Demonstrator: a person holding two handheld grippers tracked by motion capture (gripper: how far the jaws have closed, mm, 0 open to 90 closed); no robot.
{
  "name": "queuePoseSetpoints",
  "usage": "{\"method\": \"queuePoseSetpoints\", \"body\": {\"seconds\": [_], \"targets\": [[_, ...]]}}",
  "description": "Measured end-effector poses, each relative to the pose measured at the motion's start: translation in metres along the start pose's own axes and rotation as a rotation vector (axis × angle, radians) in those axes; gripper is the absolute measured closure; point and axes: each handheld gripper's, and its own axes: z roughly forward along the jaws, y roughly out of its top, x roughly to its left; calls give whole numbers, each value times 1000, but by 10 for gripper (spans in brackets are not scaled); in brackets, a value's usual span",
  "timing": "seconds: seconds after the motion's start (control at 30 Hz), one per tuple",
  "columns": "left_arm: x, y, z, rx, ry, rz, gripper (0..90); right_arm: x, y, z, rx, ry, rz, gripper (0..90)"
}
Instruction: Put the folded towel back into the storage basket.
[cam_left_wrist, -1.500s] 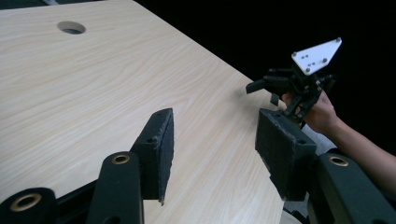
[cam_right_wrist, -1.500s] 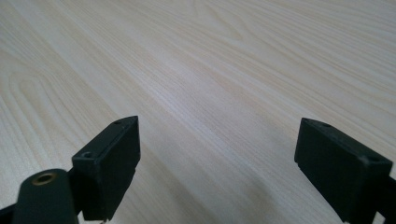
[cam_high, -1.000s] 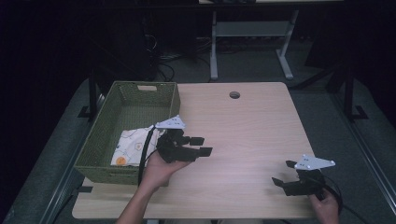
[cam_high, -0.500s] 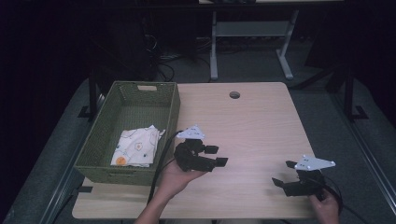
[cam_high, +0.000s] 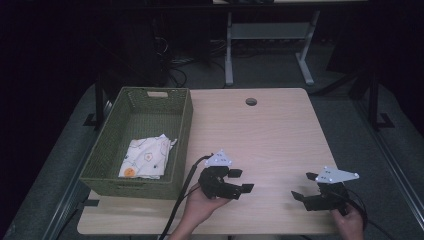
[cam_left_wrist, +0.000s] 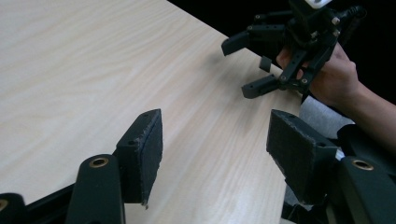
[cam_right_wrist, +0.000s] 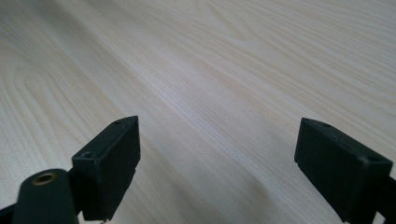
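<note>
Down at the near edge of the pale wooden bench (cam_high: 280, 130), the left tool (cam_high: 242, 181) sits in the person's left hand (cam_high: 200, 207), just right of the green woven basket (cam_high: 182, 135) and close to its near right corner. Its jaws are spread with nothing between them, and they point to the right across the bench; a black cable (cam_high: 177, 200) trails from it off the near edge. In the left gripper view the two padded jaws of the left tool (cam_left_wrist: 215, 144) stand well apart over bare wood, and the right tool (cam_left_wrist: 252, 65) shows farther off, gripped by the right hand (cam_left_wrist: 334, 77). The right tool (cam_high: 304, 186) rests low over the near right part of the bench, held by the right hand (cam_high: 347, 222), with the grey three-cornered plate (cam_high: 337, 175) on top; its jaws are also spread and empty, pointing left toward the other tool, the two well apart. In the right gripper view the right tool (cam_right_wrist: 217, 158) has wide-set jaws above plain wood grain. Inside the basket, toward its near end, lies a folded white cloth (cam_high: 145, 157) with a small printed pattern. A round hole (cam_high: 251, 102) sits in the far part of the bench.
</note>
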Motion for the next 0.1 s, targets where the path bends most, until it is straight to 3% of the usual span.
{"method": "queuePoseSetpoints", "body": {"seconds": [0.03, 0.1], "targets": [[-2, -3, 2, -2, 16, 10, 350, 0, 0, 0, -1, -4, -4, 138], [-5, -9, 6, -6, 6, 11, 333, -1, 1, 0, -8, -7, 1, 138]]}}
